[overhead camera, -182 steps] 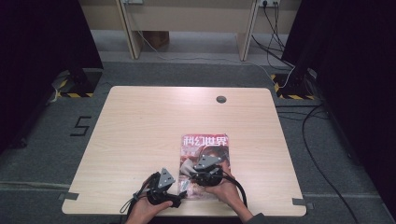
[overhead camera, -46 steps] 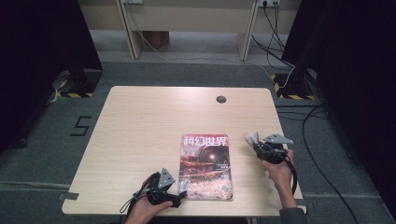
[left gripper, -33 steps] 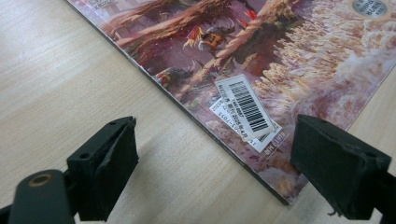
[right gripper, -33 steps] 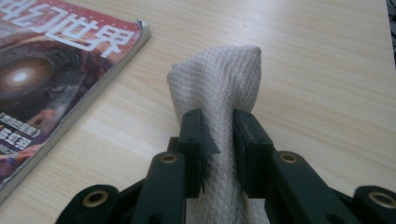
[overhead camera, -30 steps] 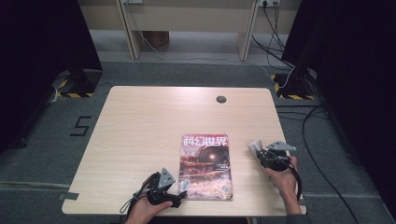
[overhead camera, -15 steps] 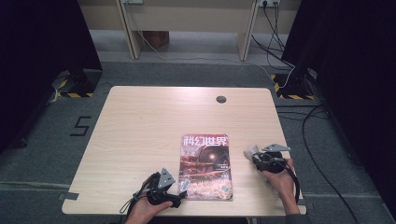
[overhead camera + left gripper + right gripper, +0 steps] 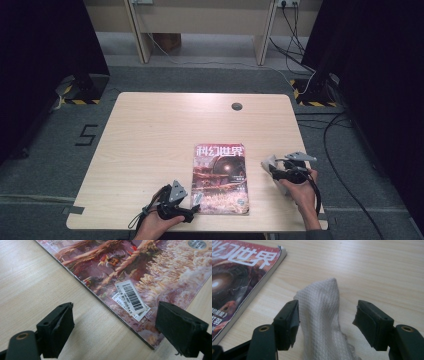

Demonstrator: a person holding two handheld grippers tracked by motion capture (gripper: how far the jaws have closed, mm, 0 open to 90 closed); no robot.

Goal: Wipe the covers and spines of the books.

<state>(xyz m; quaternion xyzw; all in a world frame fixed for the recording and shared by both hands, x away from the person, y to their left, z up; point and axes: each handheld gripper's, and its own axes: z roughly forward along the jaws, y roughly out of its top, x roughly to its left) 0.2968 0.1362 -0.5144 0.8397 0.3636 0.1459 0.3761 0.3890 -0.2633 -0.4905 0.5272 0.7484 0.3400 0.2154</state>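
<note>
A magazine with a red and dark cover lies flat on the wooden table, near the front edge. My left gripper rests at its near left corner. In the left gripper view the left gripper is open, its jaws straddling the magazine corner with the barcode label. Right of the magazine, my right gripper is held low over the table. Its jaws stand open around a white woven cloth that rises in a peak between them. The cloth shows as a pale patch at the jaw tips.
A round grommet hole sits near the table's far edge. Bare wood lies left of and beyond the magazine. Cables trail on the floor to the right, and dark curtains stand on both sides.
The right gripper left the magazine for the table's right side, then drifted slightly nearer and lower with the white cloth at its tips. The left gripper and magazine stayed put.
</note>
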